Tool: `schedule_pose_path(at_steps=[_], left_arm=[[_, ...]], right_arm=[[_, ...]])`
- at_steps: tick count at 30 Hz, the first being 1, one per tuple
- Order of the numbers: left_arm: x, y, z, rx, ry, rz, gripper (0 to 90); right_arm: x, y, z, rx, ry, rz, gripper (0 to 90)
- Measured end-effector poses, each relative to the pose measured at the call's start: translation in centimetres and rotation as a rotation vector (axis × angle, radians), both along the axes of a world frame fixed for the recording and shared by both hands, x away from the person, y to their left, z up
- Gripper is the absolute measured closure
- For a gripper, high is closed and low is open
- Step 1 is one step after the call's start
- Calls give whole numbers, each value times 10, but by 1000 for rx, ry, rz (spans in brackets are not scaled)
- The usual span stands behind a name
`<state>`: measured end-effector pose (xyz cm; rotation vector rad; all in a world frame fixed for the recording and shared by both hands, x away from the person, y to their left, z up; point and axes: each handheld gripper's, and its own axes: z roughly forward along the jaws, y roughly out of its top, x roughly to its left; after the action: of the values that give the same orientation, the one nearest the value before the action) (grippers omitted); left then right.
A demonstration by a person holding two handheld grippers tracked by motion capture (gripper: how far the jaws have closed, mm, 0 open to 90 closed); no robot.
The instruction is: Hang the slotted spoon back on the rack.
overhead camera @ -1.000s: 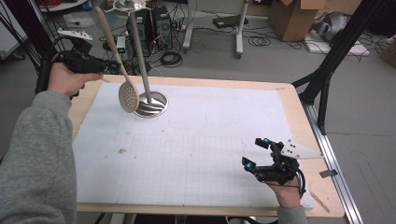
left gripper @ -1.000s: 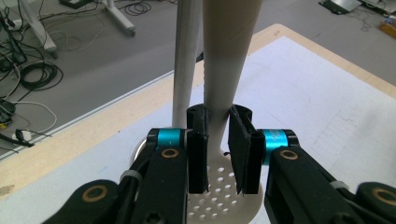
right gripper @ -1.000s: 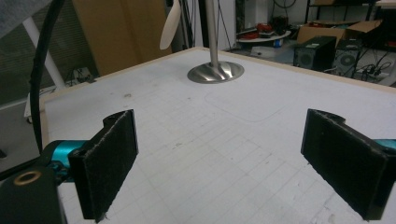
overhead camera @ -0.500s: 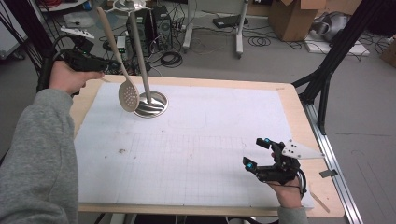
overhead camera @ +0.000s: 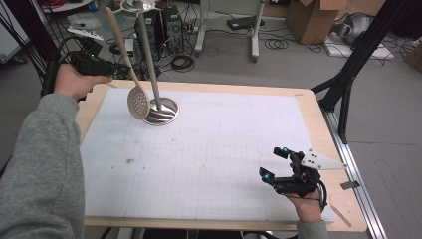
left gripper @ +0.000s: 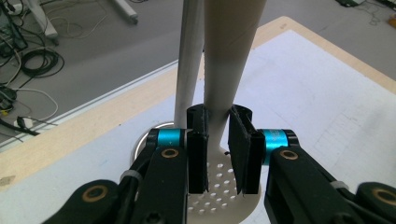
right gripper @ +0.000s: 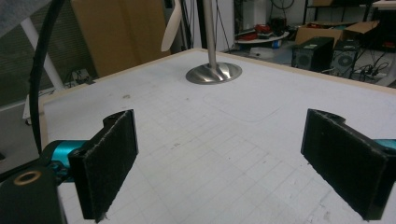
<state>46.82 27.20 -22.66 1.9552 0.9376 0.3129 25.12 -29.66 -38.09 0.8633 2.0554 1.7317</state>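
One wide tabletop (overhead camera: pixel 308 107) with a pale wood rim carries everything, and a white gridded sheet (overhead camera: pixel 209 164) covers most of it. Near the sheet's far left part stands a metal stand (overhead camera: pixel 160 110): a round shiny base with a straight grey pole rising from its middle.

Next in size comes the slotted spoon (overhead camera: pixel 137 102), beige, with a long handle and a round head full of small holes. It hangs in the air just in front of the stand's pole, head down and handle slanting up and away, above the sheet and touching neither the sheet nor the base as far as the high view shows.

At the far left corner of the tabletop, the left gripper (left gripper: pixel 218 154) is raised off the surface in the person's left hand (overhead camera: pixel 74 82). Its fingers are closed on the spoon's neck, just where the handle widens into the head, and the pads press it from both sides.

At the near right edge, the right gripper (overhead camera: pixel 271 163) rests low over the sheet in the person's right hand (overhead camera: pixel 308 206). Its fingers stand wide apart with bare sheet between them.
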Motion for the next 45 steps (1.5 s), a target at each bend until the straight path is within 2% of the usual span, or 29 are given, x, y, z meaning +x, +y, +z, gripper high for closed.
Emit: schedule_pose_path(at_steps=[15,20,35,45], left_arm=[[0,-2,0,-8,10,-3,775],[-1,-2,1,3,15,-5,775],[-1,-6,2,-11,4,-9,775],[0,-8,5,10,7,-4,775]], right_arm=[[0,-1,0,1,-8,1,98],[0,0,1,2,-8,2,98],[0,-1,1,4,-7,1,98],[0,-1,1,4,-12,0,97]])
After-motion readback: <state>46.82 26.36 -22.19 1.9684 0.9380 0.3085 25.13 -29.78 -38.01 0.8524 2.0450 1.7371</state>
